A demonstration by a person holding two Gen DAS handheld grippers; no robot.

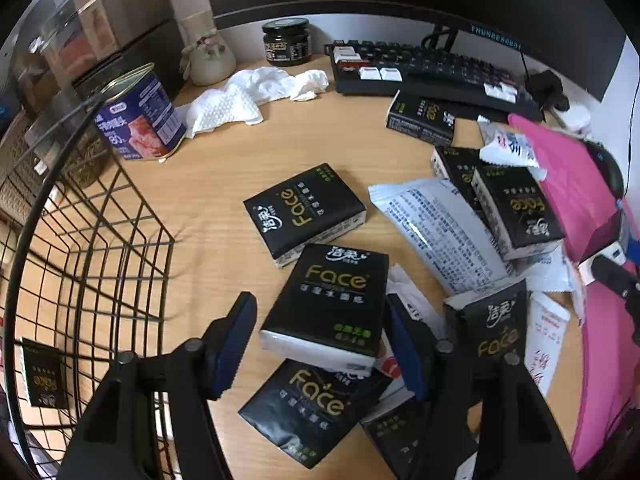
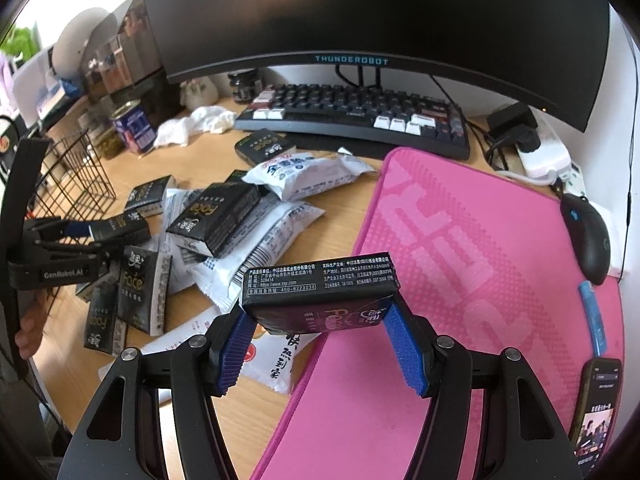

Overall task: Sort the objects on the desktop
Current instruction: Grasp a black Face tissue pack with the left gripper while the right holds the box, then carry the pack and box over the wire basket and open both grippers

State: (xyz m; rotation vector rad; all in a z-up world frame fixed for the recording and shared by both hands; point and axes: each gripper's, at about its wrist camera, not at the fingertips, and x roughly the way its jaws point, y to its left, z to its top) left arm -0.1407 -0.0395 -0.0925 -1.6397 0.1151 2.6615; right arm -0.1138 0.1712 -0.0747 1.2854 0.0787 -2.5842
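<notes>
Several black "Face" tissue packs and white snack packets lie in a pile on the wooden desk. My left gripper (image 1: 320, 316) is open, its fingers on either side of one black tissue pack (image 1: 334, 304) that lies on top of another; the right pad looks close to the pack, the left pad stands apart. A black wire basket (image 1: 92, 240) at the left holds one tissue pack (image 1: 42, 372). My right gripper (image 2: 320, 320) is shut on a black tissue pack (image 2: 320, 292), held in the air over the edge of the pink mat (image 2: 460, 280).
A blue tin can (image 1: 140, 116), crumpled white tissue (image 1: 244, 96), a dark jar (image 1: 286, 42) and a vase stand at the back. A keyboard (image 2: 360, 116) and monitor are behind the pile. A mouse (image 2: 586, 236) and a phone (image 2: 596, 404) lie at the right.
</notes>
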